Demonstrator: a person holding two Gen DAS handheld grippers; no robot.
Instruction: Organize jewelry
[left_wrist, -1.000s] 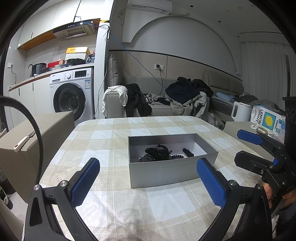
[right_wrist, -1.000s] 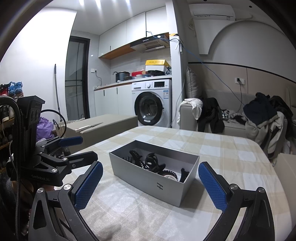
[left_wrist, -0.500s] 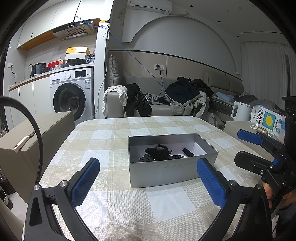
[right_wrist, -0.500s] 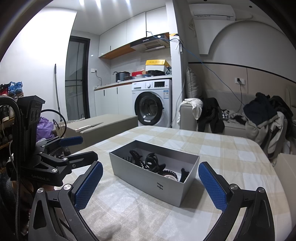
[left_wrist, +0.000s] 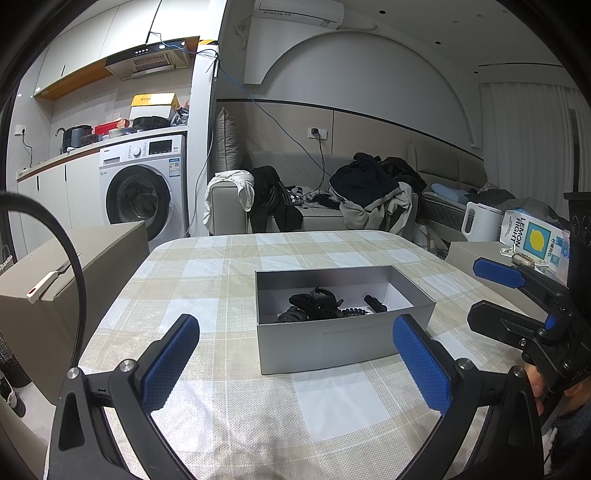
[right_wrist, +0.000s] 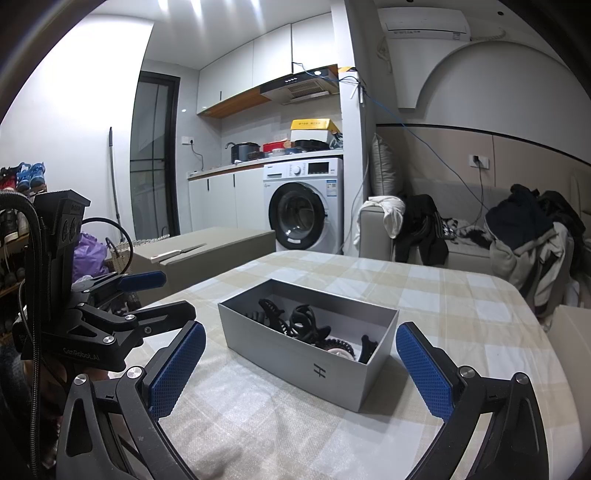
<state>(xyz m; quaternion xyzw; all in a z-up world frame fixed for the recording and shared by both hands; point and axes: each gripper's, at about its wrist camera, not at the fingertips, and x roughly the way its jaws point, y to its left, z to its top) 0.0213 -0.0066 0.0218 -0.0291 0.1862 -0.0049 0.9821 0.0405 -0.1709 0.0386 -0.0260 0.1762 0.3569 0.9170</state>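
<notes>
A grey open box (left_wrist: 343, 339) stands on the checked tablecloth (left_wrist: 207, 288); it also shows in the right wrist view (right_wrist: 295, 354). Inside lie black hair claw clips (left_wrist: 314, 302) and a beaded band (left_wrist: 354, 312), also in the right wrist view (right_wrist: 303, 325). My left gripper (left_wrist: 295, 362) is open and empty, just short of the box's near wall. My right gripper (right_wrist: 301, 363) is open and empty, near the box's corner. Each gripper shows in the other's view, the right gripper (left_wrist: 495, 295) at the right and the left gripper (right_wrist: 155, 295) at the left, both open.
A cardboard box with a utility knife (left_wrist: 48, 284) stands left of the table. A washing machine (left_wrist: 144, 192) and a sofa with clothes (left_wrist: 362, 192) lie beyond. A kettle (left_wrist: 480, 221) and a lemon carton (left_wrist: 532, 240) sit at the right.
</notes>
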